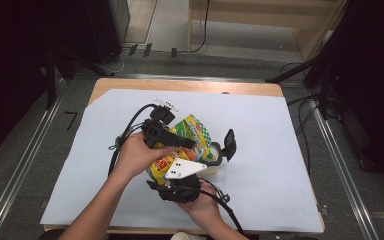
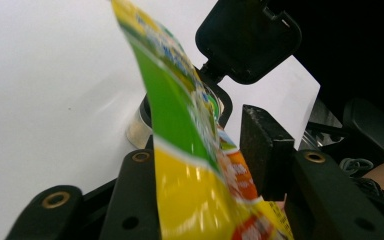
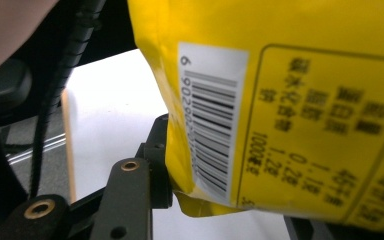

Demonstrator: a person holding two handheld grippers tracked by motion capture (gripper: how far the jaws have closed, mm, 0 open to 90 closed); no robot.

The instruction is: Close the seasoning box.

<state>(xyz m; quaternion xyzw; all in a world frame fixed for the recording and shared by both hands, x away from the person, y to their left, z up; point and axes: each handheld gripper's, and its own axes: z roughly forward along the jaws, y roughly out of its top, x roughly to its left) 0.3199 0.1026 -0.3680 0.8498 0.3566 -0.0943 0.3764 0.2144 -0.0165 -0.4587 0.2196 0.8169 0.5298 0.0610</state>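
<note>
gripping a yellow-green snack bag (image 1: 190, 140) from both ends, left gripper (image 1: 172, 137) and right gripper (image 1: 177, 175) jaws clamp it.

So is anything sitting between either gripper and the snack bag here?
Nothing visible does. The snack bag already lies between the jaws of both the left gripper and the right gripper. A clear container with a black hinged lid sits just past the bag, toward the right, not between bag and grippers.

snack bag (image 1: 190, 137) over the sheet (image 1: 260, 150), between both tools, container (image 1: 214, 156) right
</note>
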